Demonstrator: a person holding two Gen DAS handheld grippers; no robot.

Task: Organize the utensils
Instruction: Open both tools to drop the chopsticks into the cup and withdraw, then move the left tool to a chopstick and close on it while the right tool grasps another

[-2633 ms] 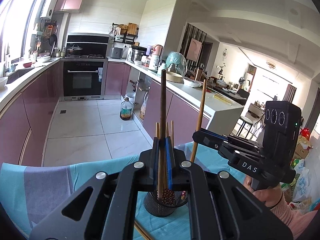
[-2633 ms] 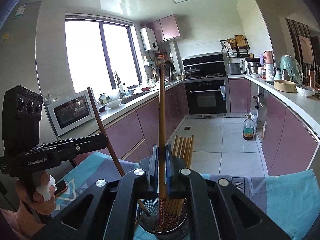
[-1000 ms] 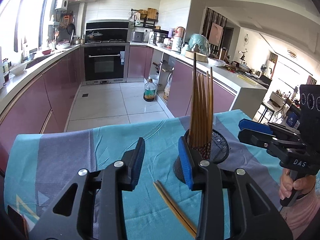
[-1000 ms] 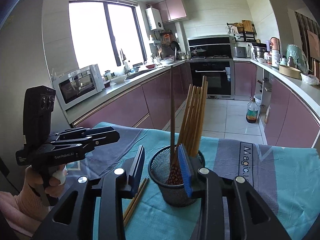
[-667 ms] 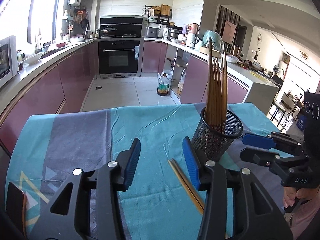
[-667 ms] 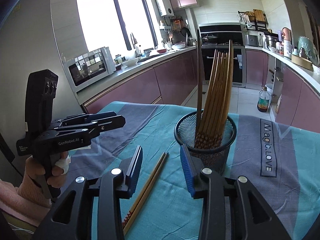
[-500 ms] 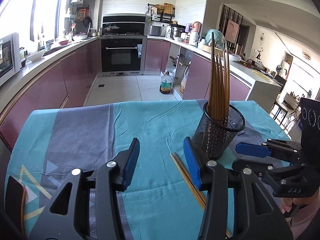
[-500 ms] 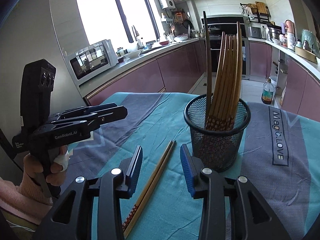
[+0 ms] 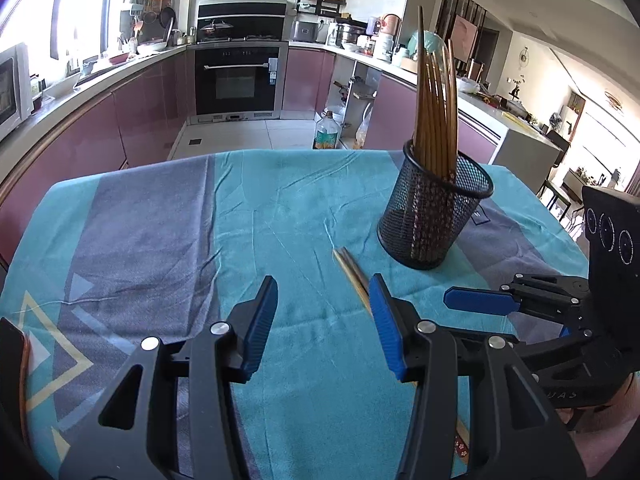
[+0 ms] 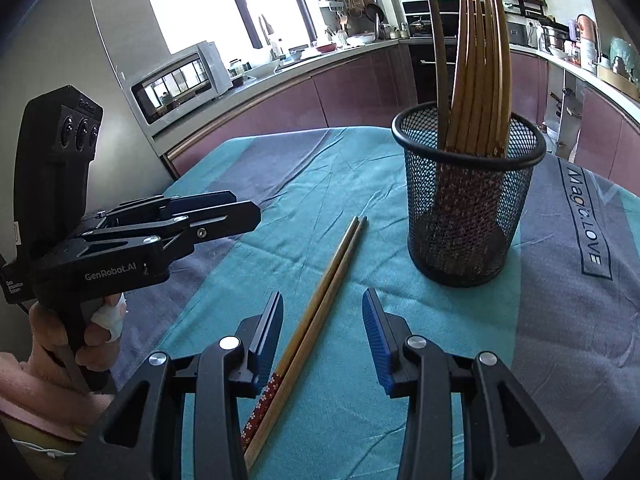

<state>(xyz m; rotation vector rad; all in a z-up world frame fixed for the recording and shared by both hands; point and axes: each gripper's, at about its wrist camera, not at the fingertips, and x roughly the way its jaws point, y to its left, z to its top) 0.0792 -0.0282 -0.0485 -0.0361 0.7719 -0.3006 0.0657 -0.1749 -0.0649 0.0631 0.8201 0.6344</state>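
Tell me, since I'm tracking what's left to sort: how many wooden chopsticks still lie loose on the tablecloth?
2: a pair of wooden chopsticks lying side by side on the teal tablecloth, beside the black mesh cup, between the right gripper's open fingers.

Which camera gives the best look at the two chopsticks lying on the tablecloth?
The right wrist view: the loose chopsticks lie nearly full length between the right gripper fingers, patterned ends included. In the left wrist view, the left gripper hides most of them, leaving only the blurred tips.
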